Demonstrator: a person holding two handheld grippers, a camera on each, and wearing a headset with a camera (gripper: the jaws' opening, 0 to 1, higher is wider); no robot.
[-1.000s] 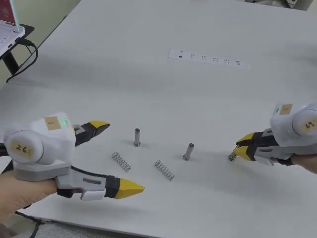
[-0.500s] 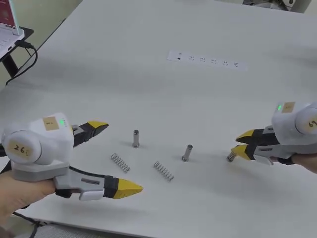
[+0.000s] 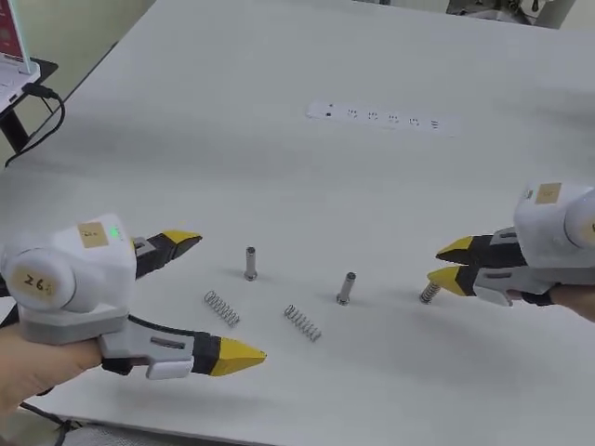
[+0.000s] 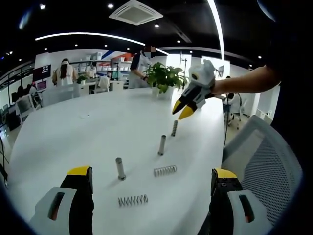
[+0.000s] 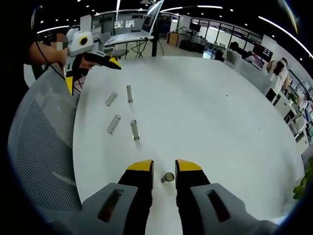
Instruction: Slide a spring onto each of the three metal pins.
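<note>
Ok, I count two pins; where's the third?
Head view, far right: the third pin stands between the right gripper's parted jaws, right of the middle pin.

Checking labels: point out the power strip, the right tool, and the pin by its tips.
power strip (image 3: 381,118), head view, middle of top face.
right tool (image 3: 435,265), head view, midway between tips.
pin (image 3: 429,294), head view, mid-shaft.

The left gripper (image 3: 221,296) carries a yellow sticker (image 3: 42,282) handwritten "26"; any further character is unclear. Tan label (image 3: 92,233) on its top: illegible.
</note>
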